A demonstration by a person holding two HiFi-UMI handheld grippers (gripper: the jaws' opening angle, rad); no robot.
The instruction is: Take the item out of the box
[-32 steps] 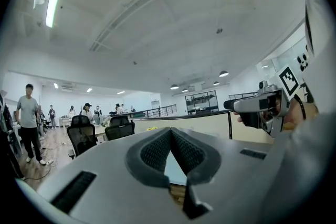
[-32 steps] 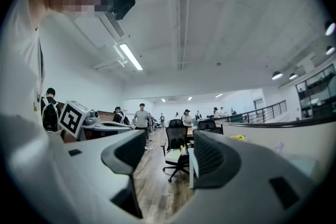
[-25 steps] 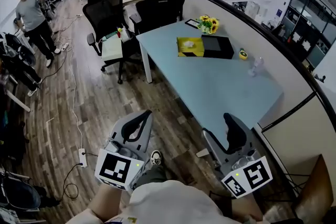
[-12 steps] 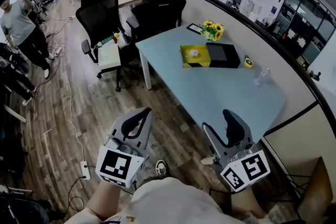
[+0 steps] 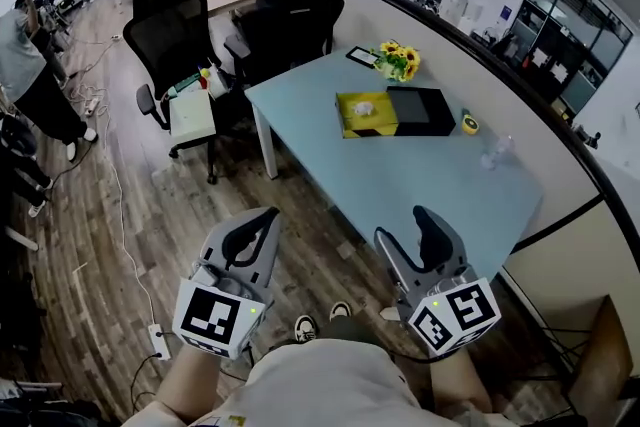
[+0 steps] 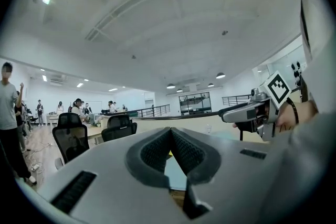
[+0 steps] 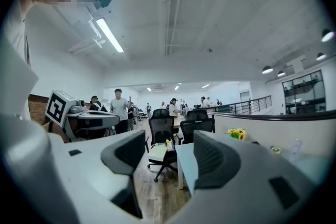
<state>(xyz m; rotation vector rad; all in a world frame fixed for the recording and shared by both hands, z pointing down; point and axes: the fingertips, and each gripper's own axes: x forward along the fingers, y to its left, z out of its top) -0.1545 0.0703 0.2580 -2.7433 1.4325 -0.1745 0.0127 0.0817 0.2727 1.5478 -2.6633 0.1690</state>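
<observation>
A yellow open box [image 5: 366, 115] lies on the far part of the light blue table [image 5: 400, 180], with a pale item [image 5: 365, 104] inside it and a black lid [image 5: 421, 110] beside it on the right. Both grippers hang low in front of the person, well short of the table and box. My left gripper [image 5: 270, 215] is shut, its pads meeting at the tips [image 6: 170, 131], with nothing in it. My right gripper [image 5: 405, 233] stands open and empty, with a wide gap between its pads [image 7: 169, 152].
Sunflowers [image 5: 397, 61], a small yellow object [image 5: 469, 124] and a clear bottle [image 5: 497, 151] also stand on the table. Black office chairs [image 5: 180, 40] crowd its far left end. A person [image 5: 30, 65] stands at the left on the wood floor. A curved partition wall [image 5: 560, 165] runs along the right.
The view has shifted forward and left, so the table and box sit slightly nearer. Both grippers keep their pose and jaw state.
</observation>
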